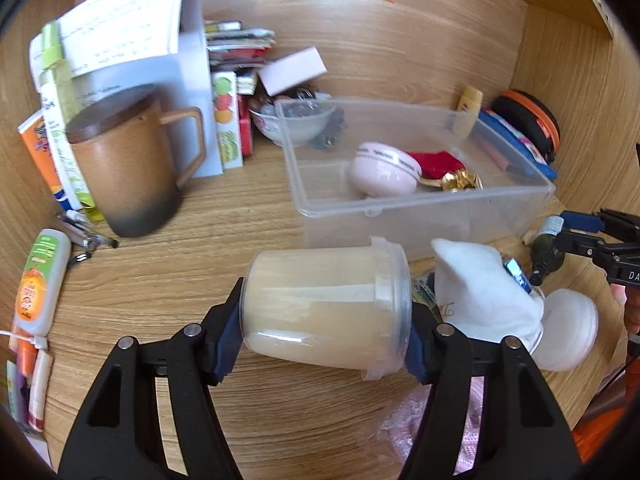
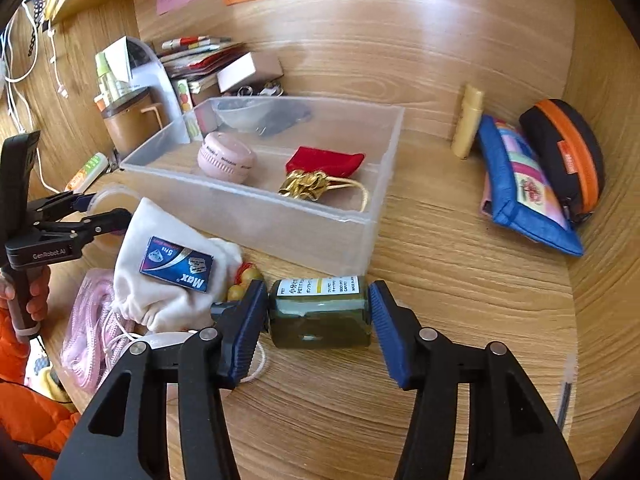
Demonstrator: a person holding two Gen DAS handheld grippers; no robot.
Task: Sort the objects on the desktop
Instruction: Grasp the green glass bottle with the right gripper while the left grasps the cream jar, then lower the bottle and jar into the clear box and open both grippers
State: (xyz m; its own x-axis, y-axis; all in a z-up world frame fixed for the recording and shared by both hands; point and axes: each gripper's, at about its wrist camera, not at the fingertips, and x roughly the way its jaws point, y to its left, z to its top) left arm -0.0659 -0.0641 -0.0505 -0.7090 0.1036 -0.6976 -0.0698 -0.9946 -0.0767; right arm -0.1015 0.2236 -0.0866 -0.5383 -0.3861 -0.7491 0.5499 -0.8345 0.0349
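In the left wrist view my left gripper (image 1: 320,348) is shut on a clear plastic jar (image 1: 326,308) that lies sideways between the blue pads, lid to the right, just above the wooden desk. My right gripper (image 2: 319,330) is shut on a small dark green bottle (image 2: 320,312) with a white label, held lengthwise in front of the clear plastic bin (image 2: 256,204). The bin (image 1: 420,204) holds a pink round case (image 1: 384,168) and a red pouch with gold trim (image 2: 324,164). The right gripper (image 1: 576,236) and its bottle (image 1: 546,248) show at the left view's right edge.
A white cloth pouch (image 2: 168,276) bearing a blue razor-blade box (image 2: 176,264) lies between the grippers, with pink cord (image 2: 92,332) beside it. A lidded brown mug (image 1: 128,168), tubes and papers stand at the left. A blue pouch (image 2: 520,188), a black-and-orange case (image 2: 564,152) and a yellow tube (image 2: 468,120) sit right.
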